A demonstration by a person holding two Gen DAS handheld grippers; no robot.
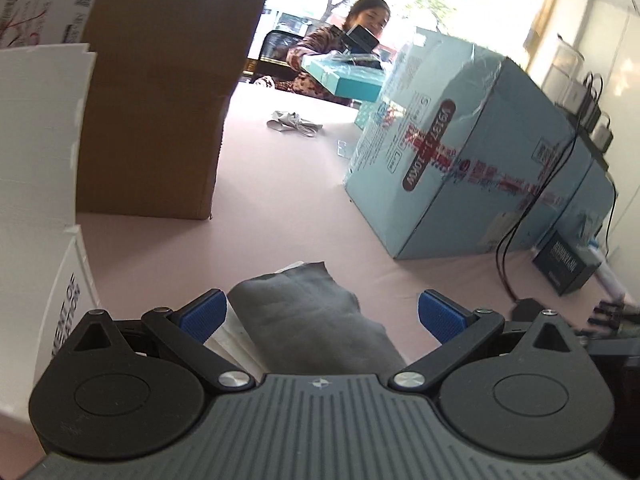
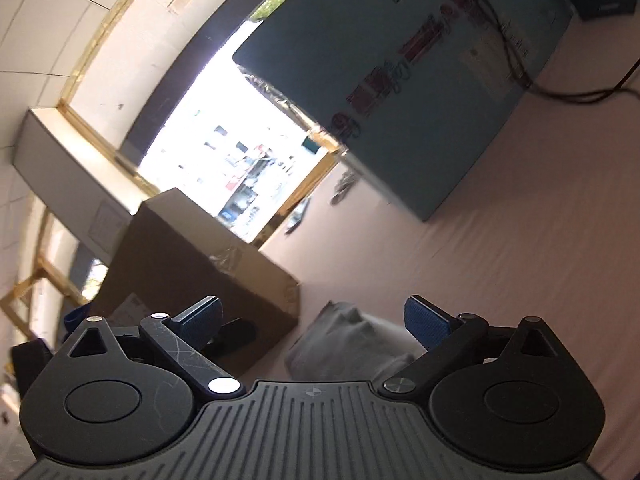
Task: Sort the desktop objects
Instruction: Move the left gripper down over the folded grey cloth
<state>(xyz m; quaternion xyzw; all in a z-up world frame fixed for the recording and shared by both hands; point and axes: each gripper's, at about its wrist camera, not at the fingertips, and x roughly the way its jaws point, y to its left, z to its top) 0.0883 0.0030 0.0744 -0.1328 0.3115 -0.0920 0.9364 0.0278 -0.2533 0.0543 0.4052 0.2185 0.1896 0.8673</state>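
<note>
Both my jaws stand wide, holding nothing. The grey cloth (image 1: 316, 312) lies on the table (image 1: 280, 184) between my left jaws, not yet gripped; sorting seems just begun, imo.

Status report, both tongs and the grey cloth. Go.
Left tongs open, straddling the grey cloth, not gripping. Right tongs open, empty. Brown carton and blue carton flank the cloth; nothing blocking it.
</note>
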